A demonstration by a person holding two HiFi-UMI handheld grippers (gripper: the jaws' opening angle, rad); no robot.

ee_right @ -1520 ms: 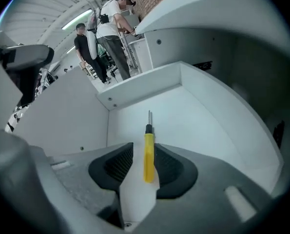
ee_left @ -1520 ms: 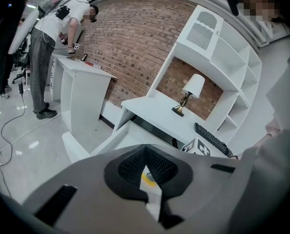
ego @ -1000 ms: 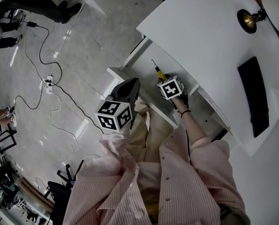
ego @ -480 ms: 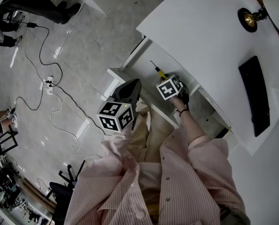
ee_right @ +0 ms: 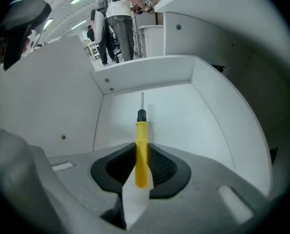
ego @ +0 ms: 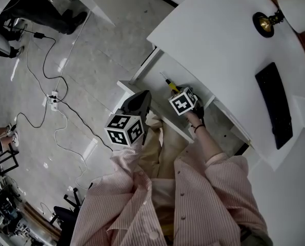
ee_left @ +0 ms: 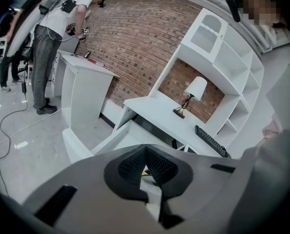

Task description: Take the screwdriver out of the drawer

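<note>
A screwdriver with a yellow handle and a thin metal shaft lies lengthwise in the open white drawer, tip towards the drawer's far wall. My right gripper points steeply down into the drawer, and its dark pads press on both sides of the handle. In the head view the screwdriver sticks out beyond the right gripper inside the drawer. My left gripper hovers over the drawer's near left corner, jaws together and holding nothing, as the left gripper view also shows.
The drawer hangs out from under a white desk that carries a black keyboard and a lamp. Cables trail over the pale floor to the left. Other people stand by a white counter far off.
My right gripper has shifted and rolled slightly over the screwdriver's handle, and the screwdriver has turned a little with it. The left gripper has stayed where it was.
</note>
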